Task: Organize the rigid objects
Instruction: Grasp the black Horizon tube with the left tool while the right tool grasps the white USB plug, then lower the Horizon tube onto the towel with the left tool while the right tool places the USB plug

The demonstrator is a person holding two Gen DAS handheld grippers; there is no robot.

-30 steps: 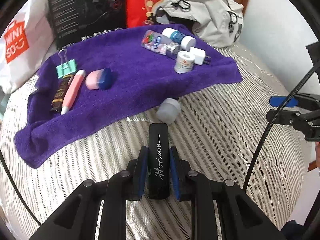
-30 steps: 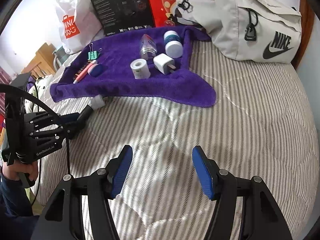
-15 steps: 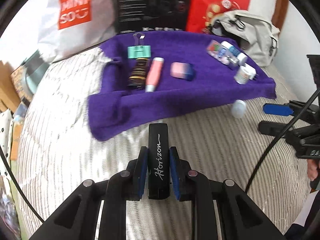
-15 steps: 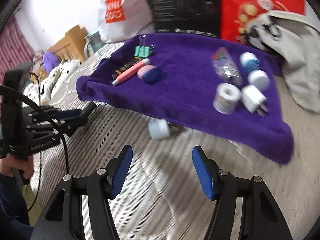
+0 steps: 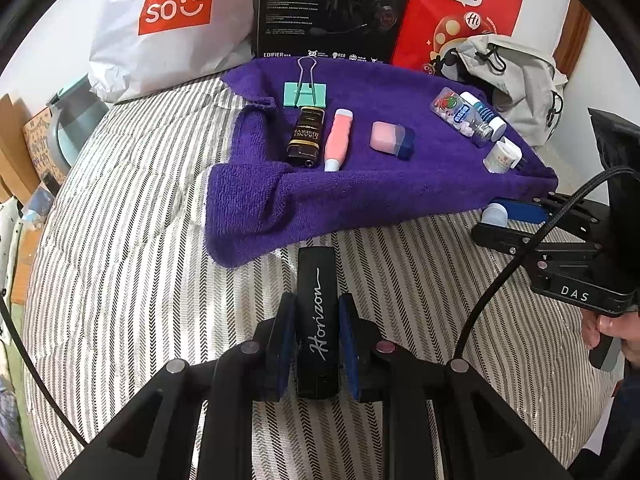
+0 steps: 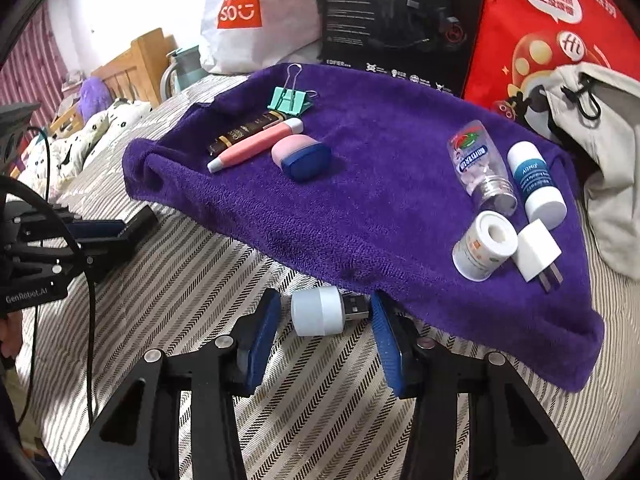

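Left gripper (image 5: 318, 338) is clamped on a black rectangular stick marked "Horizon" (image 5: 318, 312), its blue pads pressing both long sides while the stick's far end juts forward over the striped bedcover (image 5: 120, 280), just short of the folded near edge of the purple towel (image 5: 360, 196). Right gripper (image 6: 325, 334) is spread wide, low over the bedcover at the towel's near edge, with a small white USB light (image 6: 320, 311) lying on its side between the pads; the USB plug points toward the right pad and sits very near it, though contact cannot be told. In the left wrist view the right gripper reaches in from the right edge, a person's hand (image 5: 612, 330) wrapped around its handle.

On the towel's left part lie a teal binder clip (image 5: 305, 94), a dark brown lighter (image 5: 306, 136), a pink pen-shaped tube (image 5: 338, 140) and a pink-and-blue case (image 5: 392, 140). On its right part sit a clear candy bottle (image 6: 478, 164), a white-and-blue bottle (image 6: 536, 180), a white tape roll (image 6: 484, 246) and a white charger plug (image 6: 538, 250), close together.
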